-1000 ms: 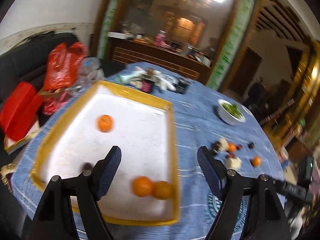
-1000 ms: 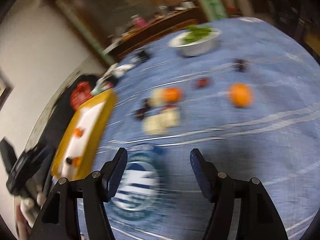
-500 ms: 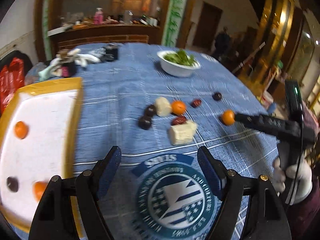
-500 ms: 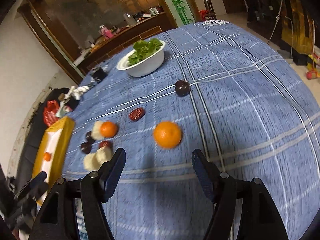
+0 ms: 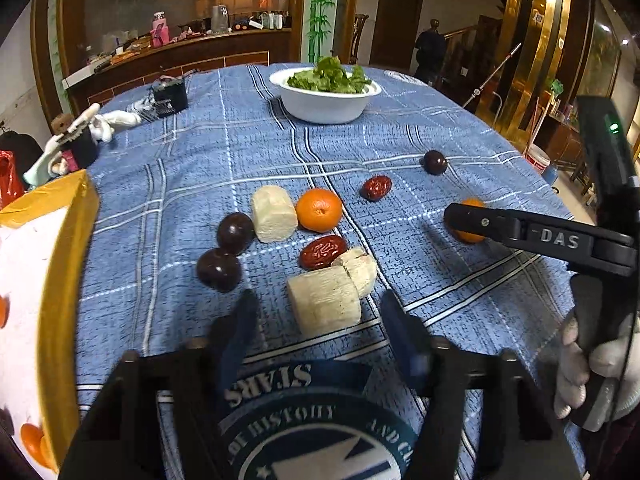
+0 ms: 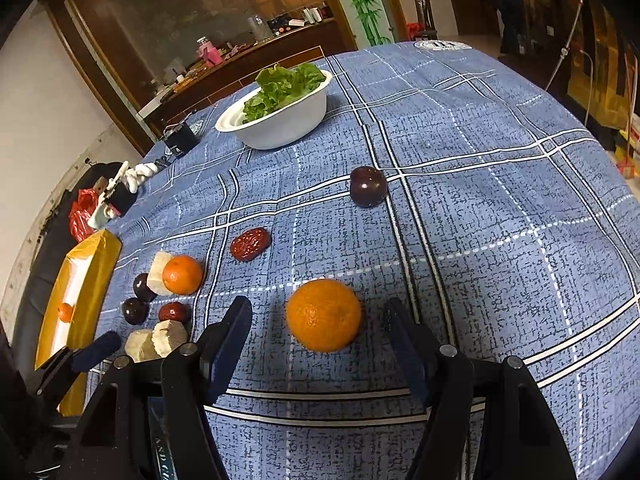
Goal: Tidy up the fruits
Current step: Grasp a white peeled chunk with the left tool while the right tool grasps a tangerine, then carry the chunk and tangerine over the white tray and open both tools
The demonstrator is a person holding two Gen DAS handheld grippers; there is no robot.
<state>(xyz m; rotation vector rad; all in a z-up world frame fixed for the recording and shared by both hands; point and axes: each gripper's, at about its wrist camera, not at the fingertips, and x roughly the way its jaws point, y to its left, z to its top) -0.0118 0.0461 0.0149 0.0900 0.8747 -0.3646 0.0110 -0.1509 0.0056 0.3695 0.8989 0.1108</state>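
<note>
Low in the left wrist frame, the left tongs [image 5: 316,316] are narrowing, unclenched, around a pale chunk [image 5: 324,300] on the worktop [image 5: 400,128]. Low in the right wrist frame, the right tongs [image 6: 318,334] are hanging released around an orange [image 6: 323,314]; the yellow tray [image 6: 90,280] is sitting far left.

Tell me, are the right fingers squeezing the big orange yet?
Apart. The right wrist view shows blue cloth on both sides between the orange and the right gripper's fingers.

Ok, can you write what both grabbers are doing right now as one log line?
left gripper: jaws just been closing, either side of pale chunk, not pressing | right gripper: open around orange, no grip | tray: holds oranges
</note>
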